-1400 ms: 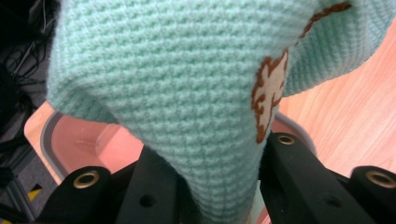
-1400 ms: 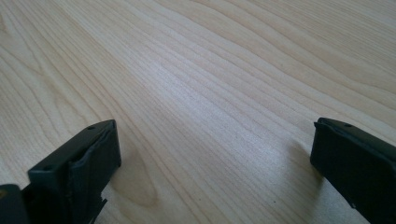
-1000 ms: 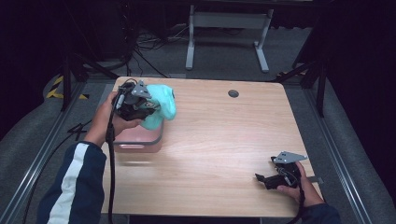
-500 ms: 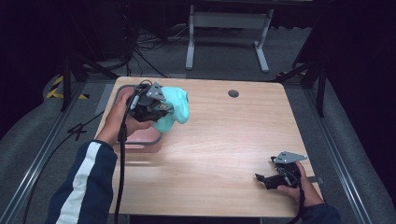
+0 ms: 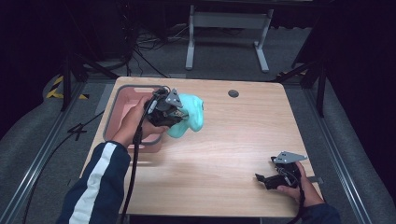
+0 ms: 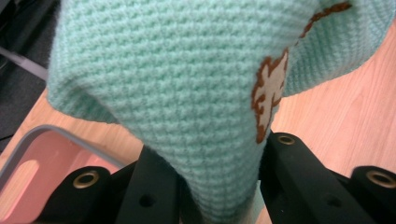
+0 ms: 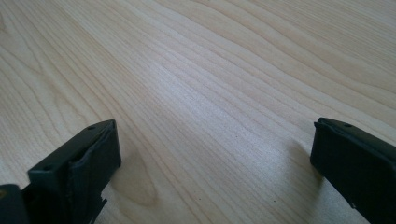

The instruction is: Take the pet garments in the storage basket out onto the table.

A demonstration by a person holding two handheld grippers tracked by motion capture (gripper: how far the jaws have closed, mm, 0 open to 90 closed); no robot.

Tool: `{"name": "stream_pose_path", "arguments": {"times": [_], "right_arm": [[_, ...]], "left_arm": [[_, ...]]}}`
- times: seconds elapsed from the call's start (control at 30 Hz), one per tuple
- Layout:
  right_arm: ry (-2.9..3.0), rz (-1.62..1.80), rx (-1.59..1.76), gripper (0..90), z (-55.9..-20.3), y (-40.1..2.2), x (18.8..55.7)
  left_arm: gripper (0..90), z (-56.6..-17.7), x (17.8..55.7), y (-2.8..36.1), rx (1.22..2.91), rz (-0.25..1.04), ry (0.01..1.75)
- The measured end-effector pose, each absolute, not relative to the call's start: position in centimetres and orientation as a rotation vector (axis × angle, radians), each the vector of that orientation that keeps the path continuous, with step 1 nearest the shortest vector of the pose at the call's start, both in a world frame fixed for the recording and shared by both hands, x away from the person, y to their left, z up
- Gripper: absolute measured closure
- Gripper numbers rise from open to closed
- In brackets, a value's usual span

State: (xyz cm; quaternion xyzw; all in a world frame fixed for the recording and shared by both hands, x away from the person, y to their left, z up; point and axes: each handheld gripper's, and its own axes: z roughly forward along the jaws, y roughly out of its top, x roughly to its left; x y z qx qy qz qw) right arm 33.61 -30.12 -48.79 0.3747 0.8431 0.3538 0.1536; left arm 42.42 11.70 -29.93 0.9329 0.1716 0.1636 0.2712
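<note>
Carried rightward since the earlier frames, the mint-green knitted garment (image 5: 189,116) now hangs past the right rim of the pink rectangular plastic tub (image 5: 119,105), over bare wood.

Taking the tub as landmark: the light wooden rectangular table (image 5: 233,144) spreads wide and bare to the tub's right and toward the person, with only a small dark round grommet (image 5: 233,93) near the far edge. The garment, with a brown-and-cream motif (image 6: 271,93), dangles just right of the tub, its bunched knit clamped between the jaws of the left gripper (image 5: 164,109). Well apart from the tub, near the table's front right corner, the right gripper (image 5: 267,179) rests low, jaws spread wide with nothing between them.
</note>
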Motion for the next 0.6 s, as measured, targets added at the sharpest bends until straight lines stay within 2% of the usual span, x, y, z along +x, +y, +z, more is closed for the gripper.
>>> {"name": "stream_pose_path", "arguments": {"times": [0.6], "right_arm": [[2.417,1.014,1.074,1.9,-48.8,-30.1,33.6]], "left_arm": [[73.7,-32.6,42.4,7.1,2.562,0.339,0.374]]}}
